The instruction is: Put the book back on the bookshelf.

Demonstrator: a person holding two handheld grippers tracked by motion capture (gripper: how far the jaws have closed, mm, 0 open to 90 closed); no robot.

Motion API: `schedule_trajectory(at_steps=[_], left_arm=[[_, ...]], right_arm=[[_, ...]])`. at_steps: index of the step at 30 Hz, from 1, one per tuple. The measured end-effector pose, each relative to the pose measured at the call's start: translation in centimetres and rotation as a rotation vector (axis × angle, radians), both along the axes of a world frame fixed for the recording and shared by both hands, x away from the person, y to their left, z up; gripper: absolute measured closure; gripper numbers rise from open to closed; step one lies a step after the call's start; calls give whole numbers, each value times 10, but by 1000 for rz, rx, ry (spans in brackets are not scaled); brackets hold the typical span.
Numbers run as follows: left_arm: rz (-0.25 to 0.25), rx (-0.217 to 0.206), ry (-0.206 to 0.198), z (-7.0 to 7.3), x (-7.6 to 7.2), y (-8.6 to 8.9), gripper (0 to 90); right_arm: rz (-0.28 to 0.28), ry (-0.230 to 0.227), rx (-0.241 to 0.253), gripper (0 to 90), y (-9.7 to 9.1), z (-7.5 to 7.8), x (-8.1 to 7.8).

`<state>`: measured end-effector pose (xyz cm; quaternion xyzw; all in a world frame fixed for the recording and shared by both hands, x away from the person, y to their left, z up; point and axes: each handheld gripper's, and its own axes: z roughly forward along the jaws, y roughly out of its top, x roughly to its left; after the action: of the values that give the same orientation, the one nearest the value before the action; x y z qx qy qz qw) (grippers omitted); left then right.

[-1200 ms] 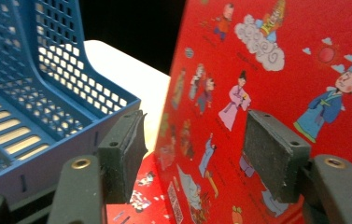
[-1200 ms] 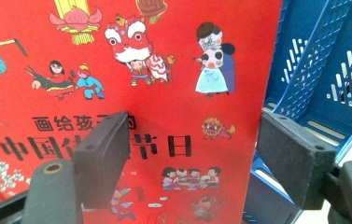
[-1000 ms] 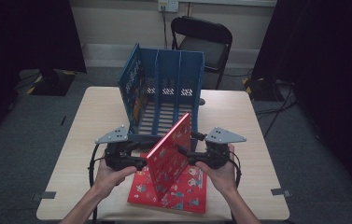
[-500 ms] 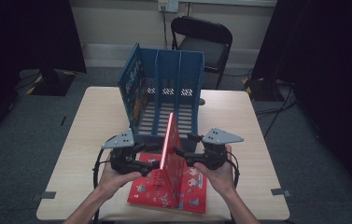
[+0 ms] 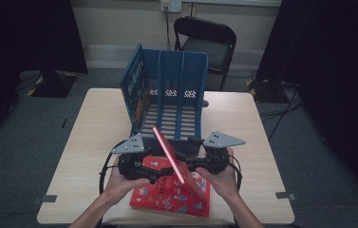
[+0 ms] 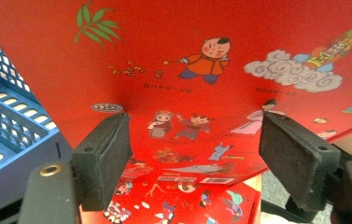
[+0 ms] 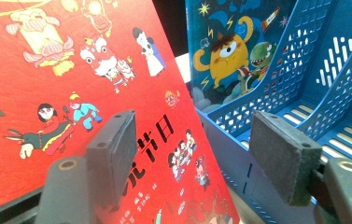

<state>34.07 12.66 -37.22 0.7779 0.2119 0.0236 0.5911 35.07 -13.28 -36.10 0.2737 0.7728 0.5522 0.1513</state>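
Observation:
A red picture book (image 5: pixel 169 154) stands on edge, its top leaning left and away, over a second red book (image 5: pixel 167 197) that lies flat at the table's front. My left gripper (image 5: pixel 159 173) is on its left and my right gripper (image 5: pixel 186 166) on its right, both low by its bottom edge. In the left gripper view the gripper (image 6: pixel 197 154) is open with the red cover (image 6: pixel 201 60) close beyond it. The right gripper (image 7: pixel 192 154) is open too, with the red book (image 7: pixel 47 79) behind its left jaw. Whether either one touches the book I cannot tell.
A blue slotted file rack (image 5: pixel 172 95) stands just behind the books, with a blue monster book (image 7: pixel 225 51) in its left slot. The rack (image 7: pixel 304 93) is close ahead of the right gripper. Bare table (image 5: pixel 262 123) lies on both sides. A black chair (image 5: pixel 205 42) stands beyond the table.
The standing red book has swung from leaning right, through upright, to leaning left. Both grippers have stayed low on either side of it.

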Motion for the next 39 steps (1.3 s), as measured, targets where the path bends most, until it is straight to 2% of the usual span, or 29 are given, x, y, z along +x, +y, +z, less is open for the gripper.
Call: schedule_trajectory(at_steps=[7,15,19,23,24,25,28,30,32,36,39], left_arm=[[2,-14,6,-1,1,-2,248],[4,-17,7,-1,0,-2,250],[5,-16,7,-1,0,-3,249],[6,-23,9,-1,1,-4,252],[10,-21,11,-1,1,-5,253],[10,-21,11,-1,1,-5,254],[12,-16,11,-1,2,-7,258],[11,-19,14,-1,2,-7,258],[13,-17,14,-1,2,-8,259],[18,-15,14,-1,2,-8,262],[23,-15,15,-1,2,-9,263]], right_arm=[[8,8,-1,300,-5,1,0],[3,20,-26,382,-24,0,-16],[-10,19,-35,400,-47,4,-38],[-13,14,-24,410,-56,6,-50],[-7,9,-24,403,-59,8,-61],[-7,9,-24,403,-59,8,-61],[7,5,-25,390,-63,13,-74],[33,0,-22,363,-64,17,-86],[52,2,-24,346,-63,17,-91],[92,11,-23,323,-57,14,-97],[133,18,-43,314,-42,6,-98]])
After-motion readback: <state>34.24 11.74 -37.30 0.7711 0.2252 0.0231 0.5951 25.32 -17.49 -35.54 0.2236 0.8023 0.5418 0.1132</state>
